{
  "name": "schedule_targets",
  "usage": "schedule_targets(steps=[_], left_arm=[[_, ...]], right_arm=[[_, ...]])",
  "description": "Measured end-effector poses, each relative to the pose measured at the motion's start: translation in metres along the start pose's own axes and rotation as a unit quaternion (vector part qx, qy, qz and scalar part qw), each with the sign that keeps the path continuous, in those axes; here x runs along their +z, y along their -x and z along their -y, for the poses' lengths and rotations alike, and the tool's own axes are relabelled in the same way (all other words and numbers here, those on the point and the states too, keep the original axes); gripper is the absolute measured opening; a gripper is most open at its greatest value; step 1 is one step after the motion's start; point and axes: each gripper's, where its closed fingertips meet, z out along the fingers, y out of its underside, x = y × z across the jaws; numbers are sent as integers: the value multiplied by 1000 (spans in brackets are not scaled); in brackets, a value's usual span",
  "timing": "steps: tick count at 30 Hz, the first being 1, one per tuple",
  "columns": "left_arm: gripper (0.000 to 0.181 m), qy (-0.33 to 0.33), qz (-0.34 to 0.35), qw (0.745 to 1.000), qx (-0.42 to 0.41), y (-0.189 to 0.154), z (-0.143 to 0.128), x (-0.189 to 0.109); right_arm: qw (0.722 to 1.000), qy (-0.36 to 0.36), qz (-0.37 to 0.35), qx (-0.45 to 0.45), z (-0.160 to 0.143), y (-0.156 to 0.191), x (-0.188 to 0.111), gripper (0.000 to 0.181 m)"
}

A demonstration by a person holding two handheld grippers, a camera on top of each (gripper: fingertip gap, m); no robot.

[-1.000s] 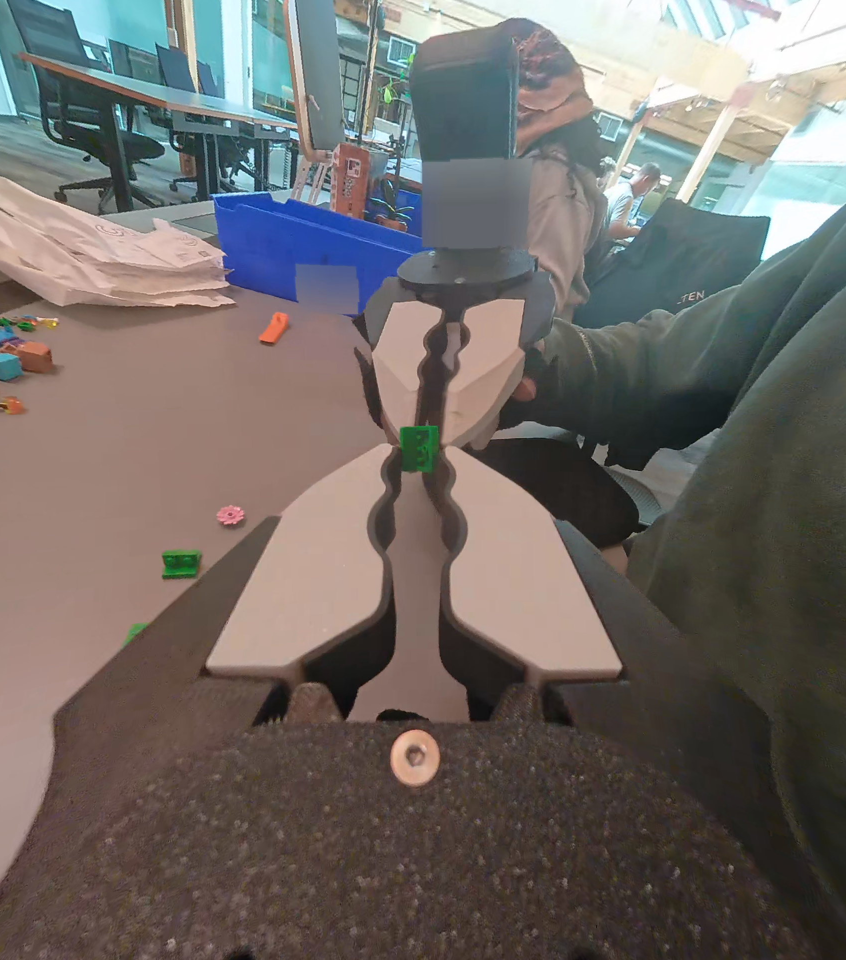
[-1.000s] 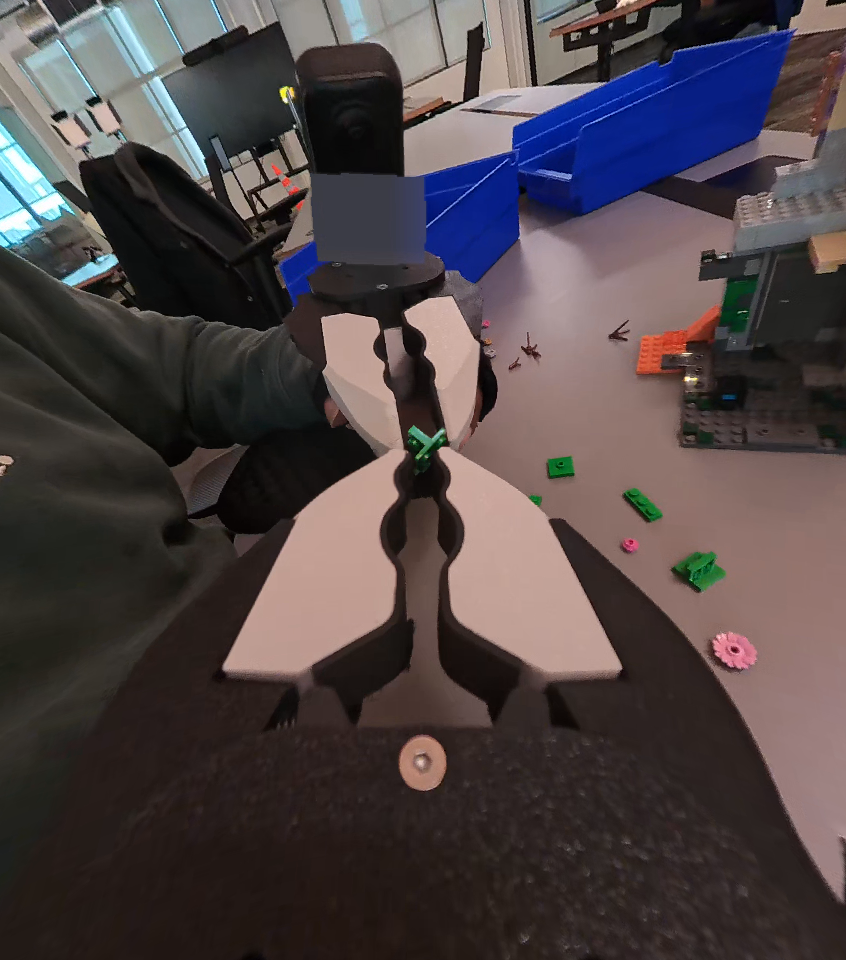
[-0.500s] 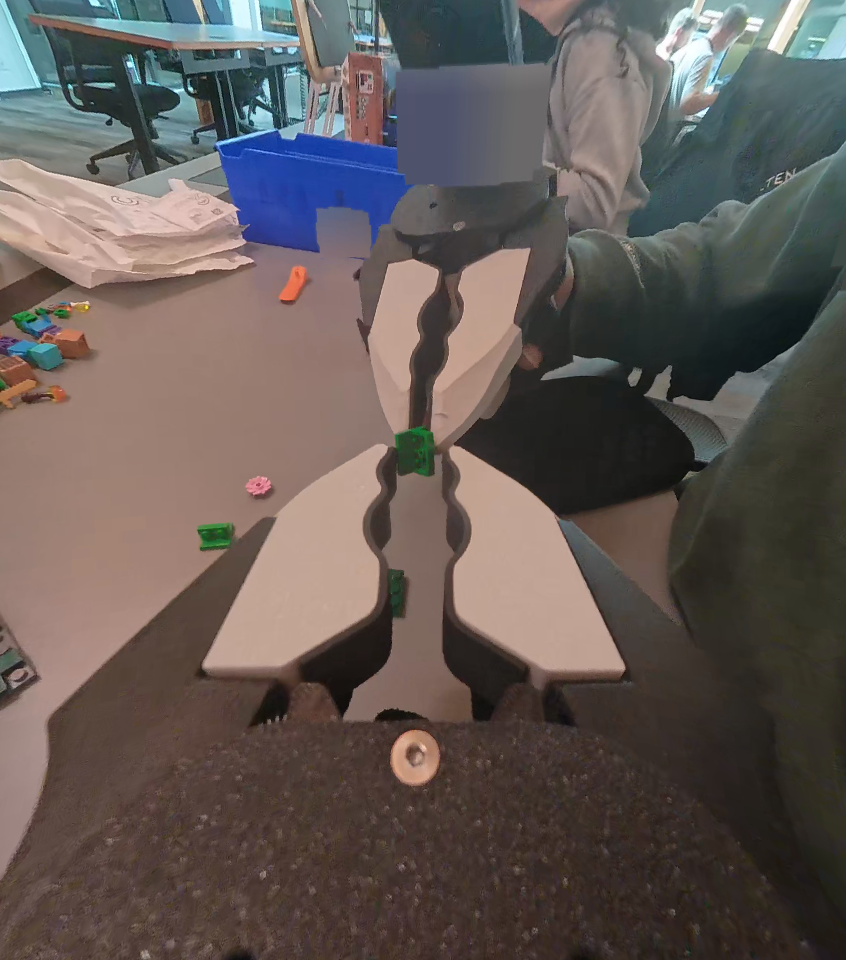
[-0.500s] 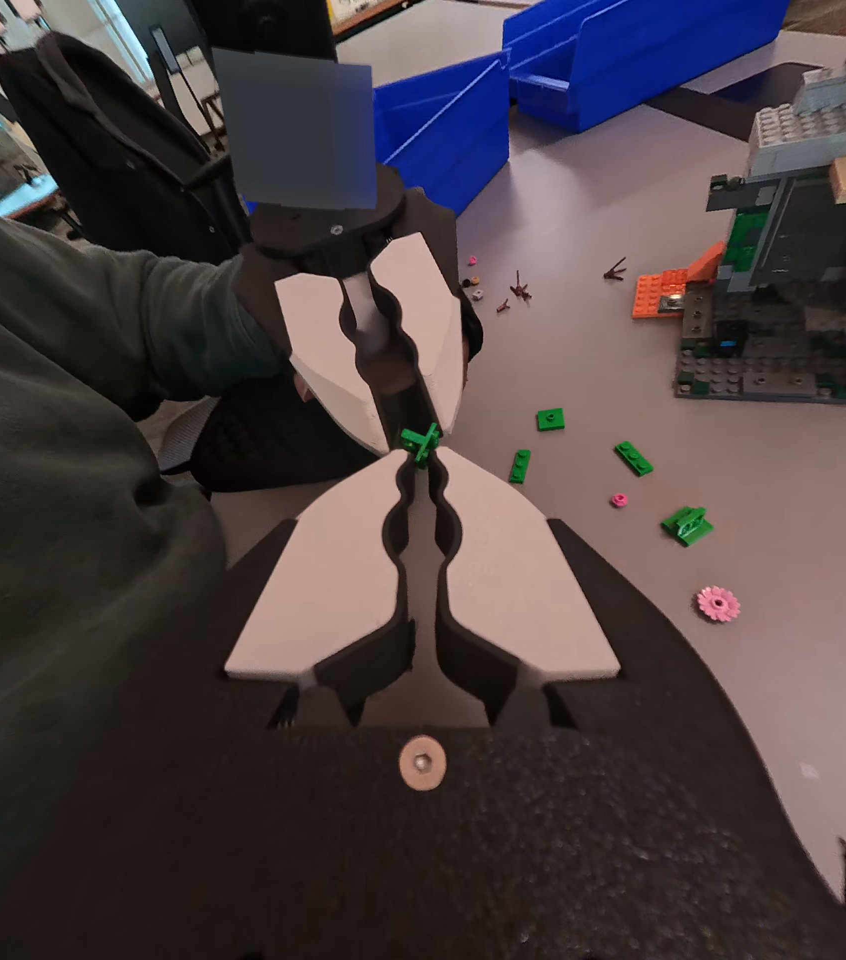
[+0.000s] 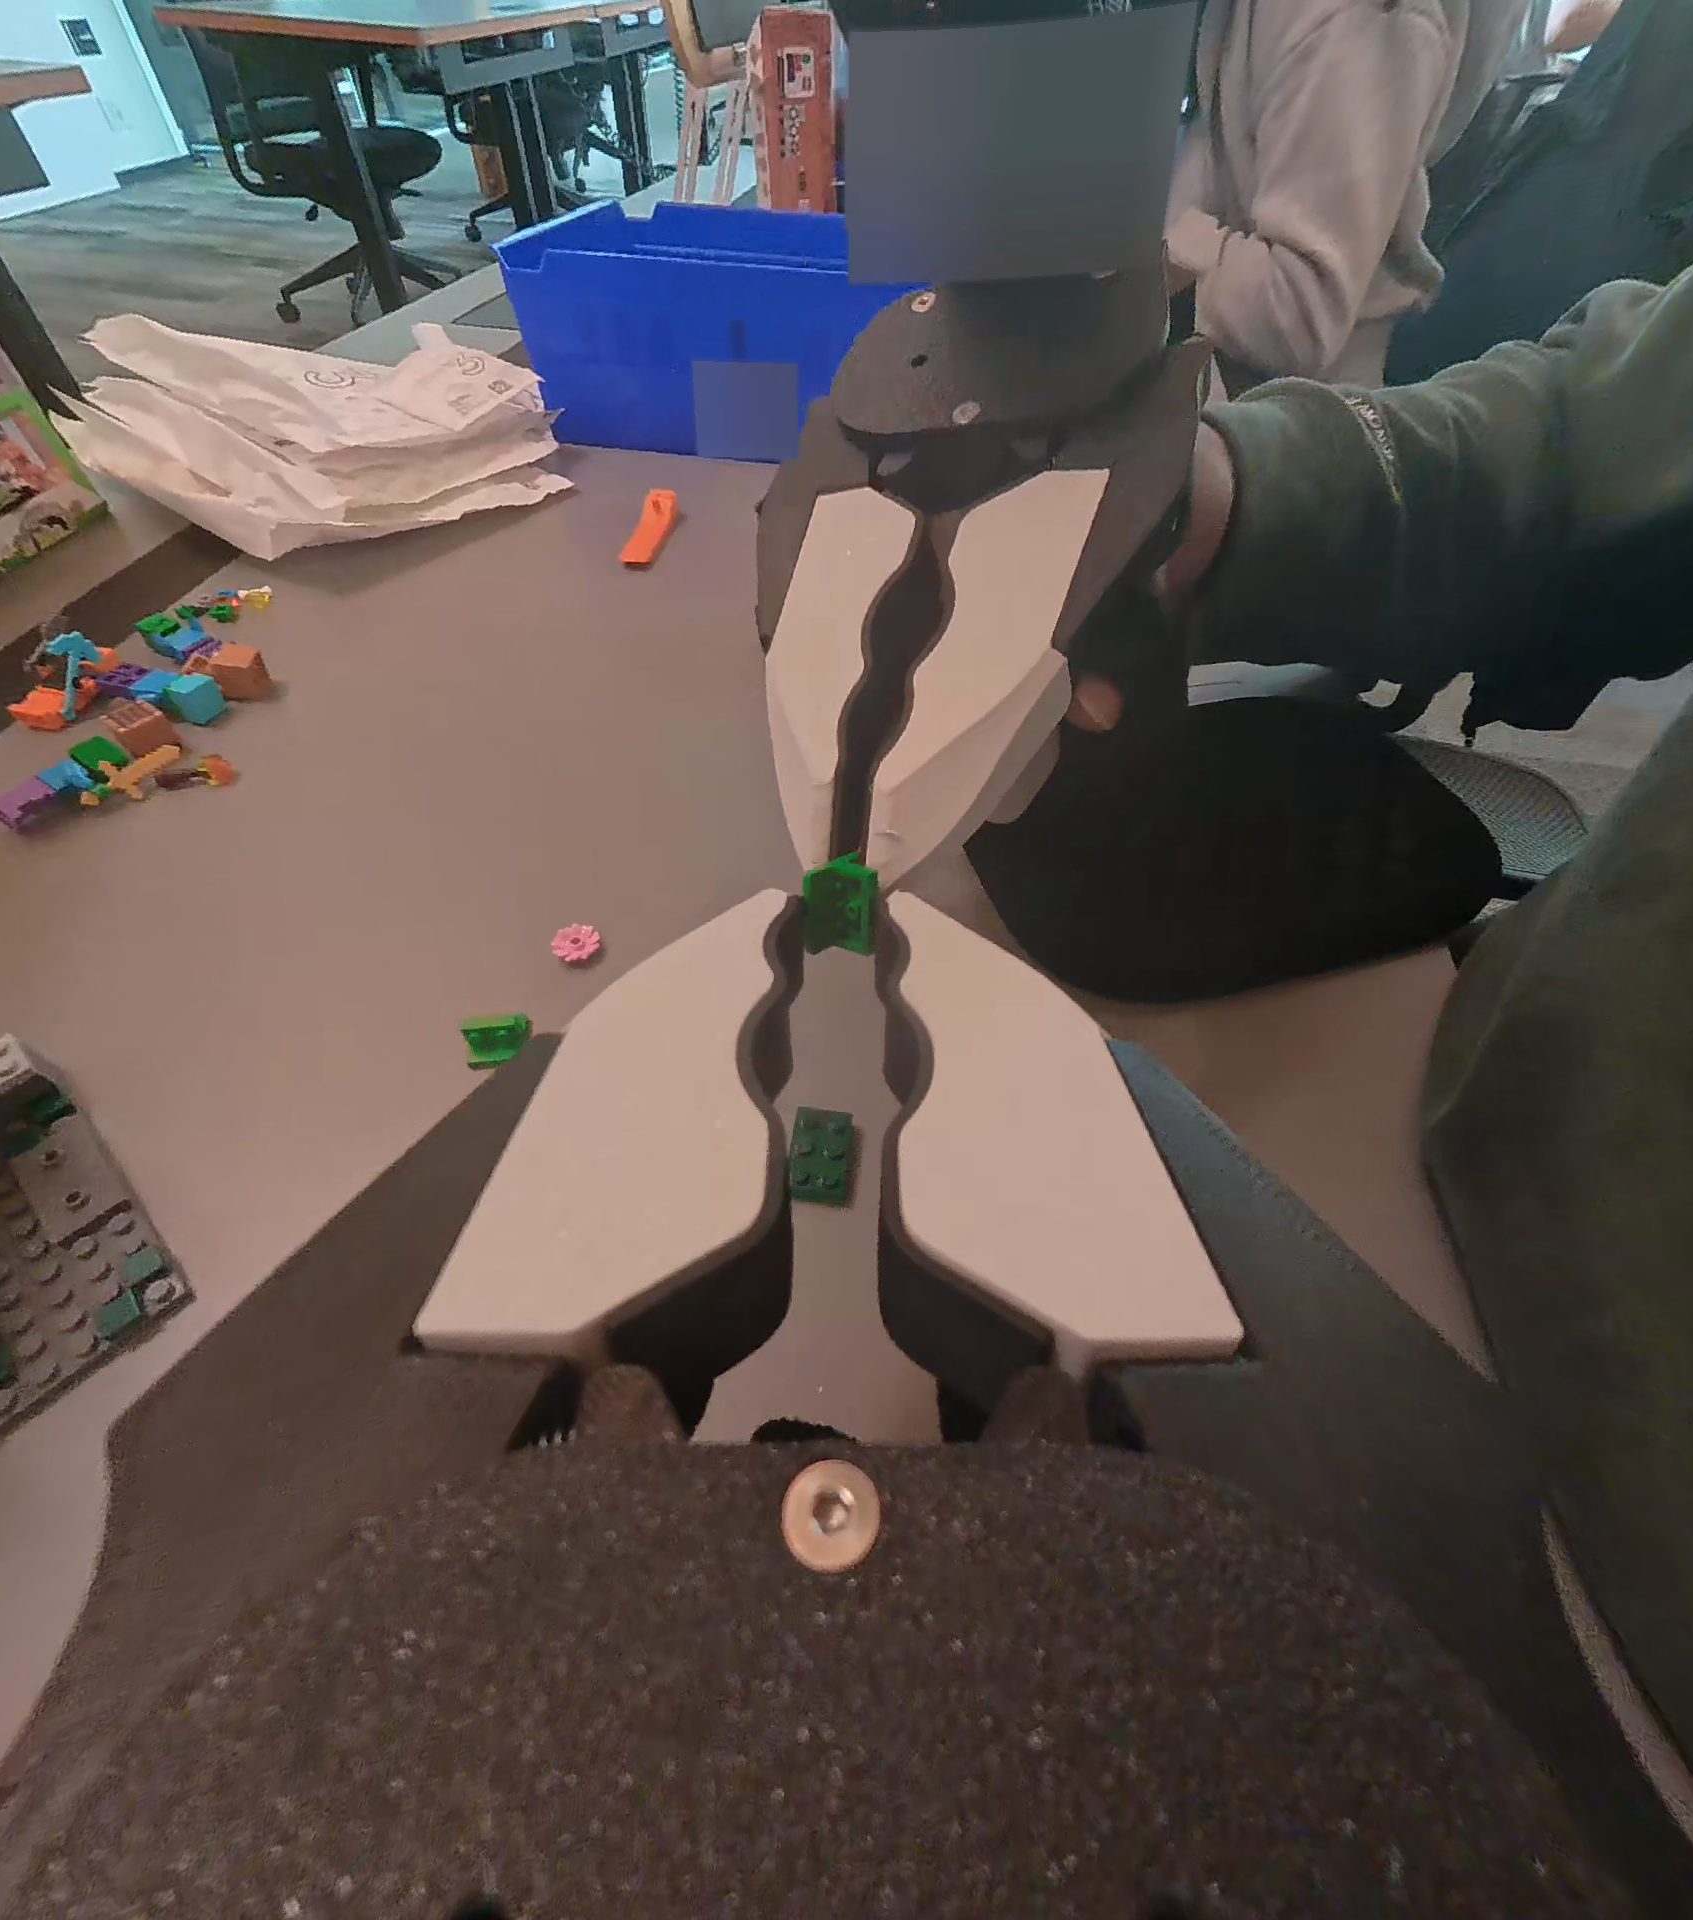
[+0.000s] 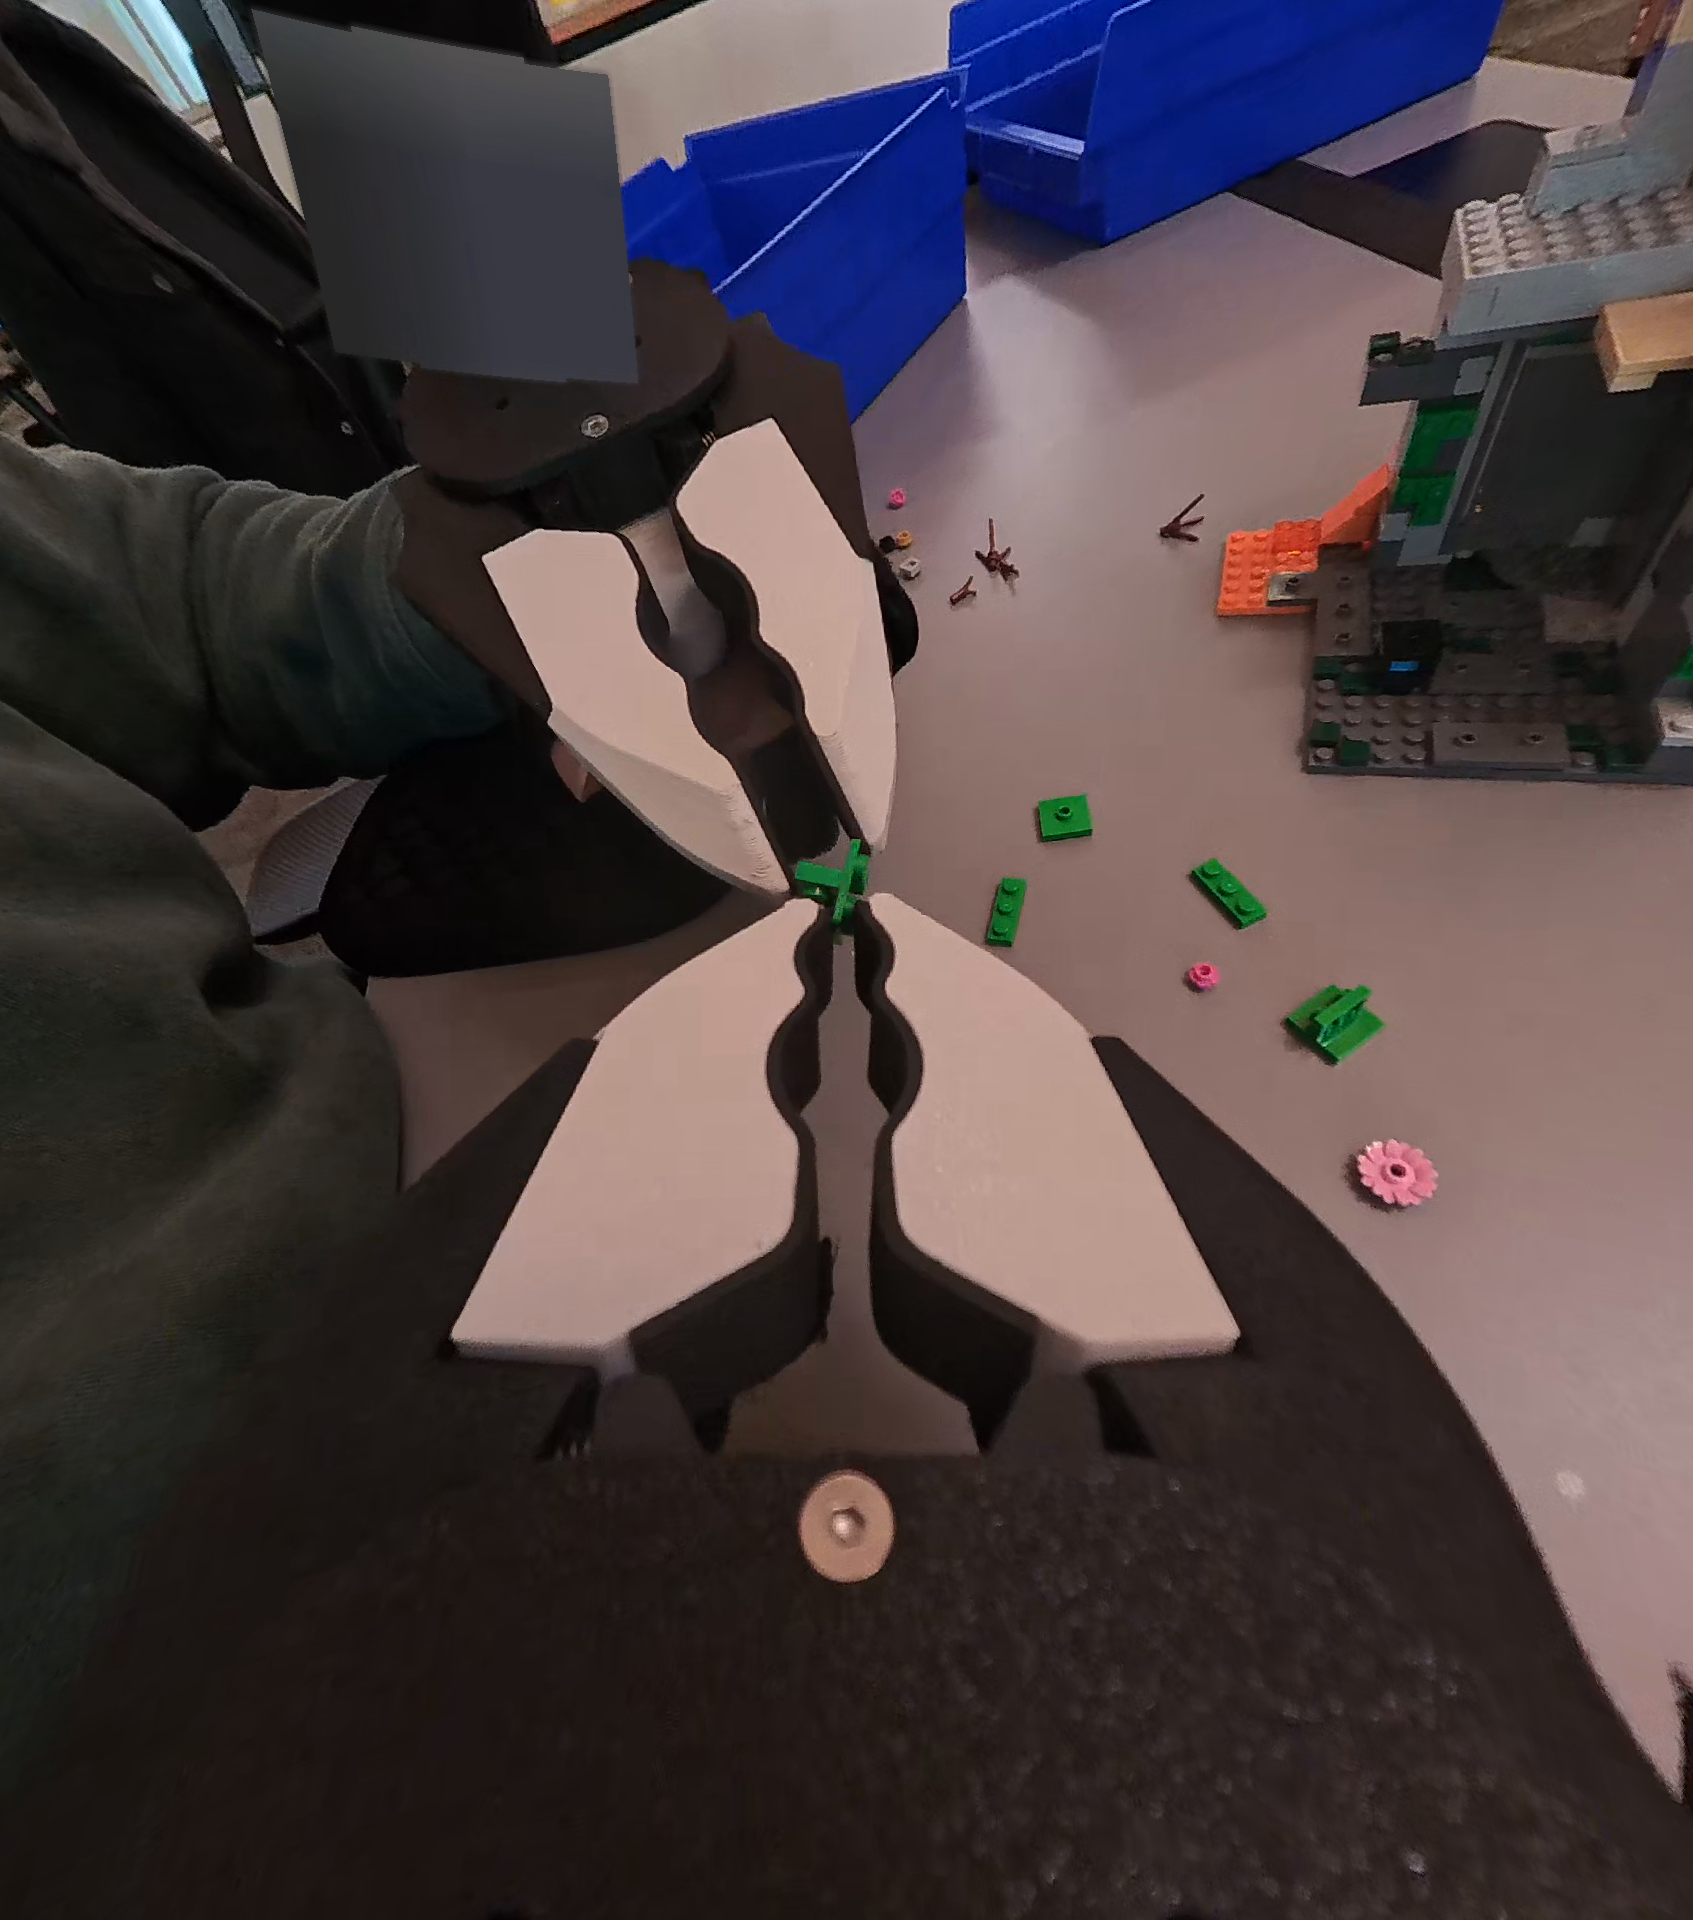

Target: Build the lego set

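Green plastic is seen at the meeting point of the two grippers, held above the grey table (image 5: 322,883). The left gripper (image 5: 837,914) is clenched on a small green plate (image 5: 838,904), which is gripped upright between its fingertips. The right gripper (image 5: 857,847) is met tip to tip from the opposite side and is clenched on a second small green piece (image 6: 826,878), seen edge-on in the right wrist view; the two pieces are touching and form a small cross there. Whether they are fully joined cannot be told.

On the table beneath the left gripper a dark green plate (image 5: 823,1155) is seen lying flat through the gap between the fingers. A green bracket (image 5: 495,1039) and a pink flower (image 5: 576,942) are found just beside the left finger (image 5: 655,1132). Farther off lie an orange wedge-shaped tool (image 5: 651,527), a pile of mixed coloured bricks (image 5: 135,707), a stack of white paper bags (image 5: 312,436) and a blue bin (image 5: 676,322).

In the right wrist view the partly built model (image 6: 1569,520) is shown standing on its grey base at the right, well apart from the grippers. Between them are scattered a square green plate (image 6: 1064,818), two narrow green plates (image 6: 1228,892) (image 6: 1006,911), a small pink stud (image 6: 1201,977) and some dark brown twig pieces (image 6: 996,556).
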Motion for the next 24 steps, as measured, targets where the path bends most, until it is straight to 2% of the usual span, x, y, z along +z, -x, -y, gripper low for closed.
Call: schedule_targets(steps=[14,16,24], left_arm=[[10,-4,19,1000,17,3,3,0],[0,-9,26,999,23,4,4,-2],[4,12,65,995,78,3,-1,1]], right_arm=[[1000,-25,-14,10,3,-2,-1,3],[999,-29,-30,4,4,-6,-2,3],[996,-34,-80,-21,5,-10,-2,3]])
